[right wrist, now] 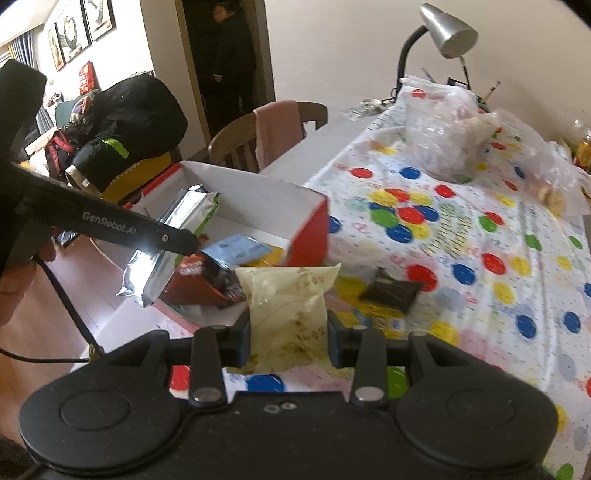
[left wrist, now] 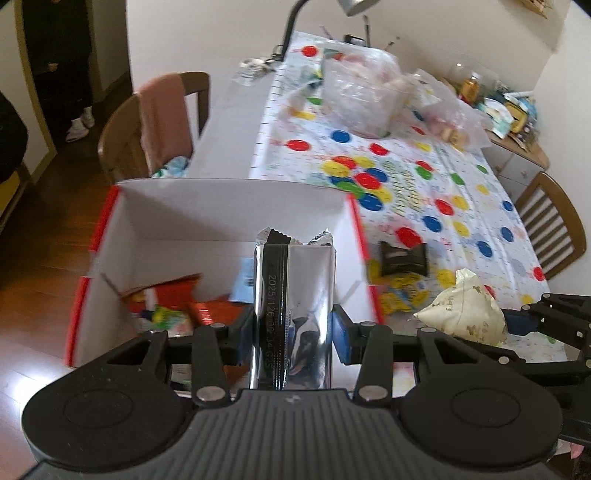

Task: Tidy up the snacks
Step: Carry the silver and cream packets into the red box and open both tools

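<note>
With each hand-held gripper clamping its snack, silver packet left, cream pouch right, release only once centred over the red box.

This is a lived-in home, a dining or living room. A long desk stands against a pale wall under a cloth with coloured dots, and wooden chairs sit along its sides, one with a pink garment hung over its back. A grey gooseneck lamp leans over the far end, near clear plastic bags and household clutter. The floor is polished wood. Framed pictures hang on the wall, dark coats and bags are heaped on a seat, and a person in dark clothes stands in a doorway.
</note>
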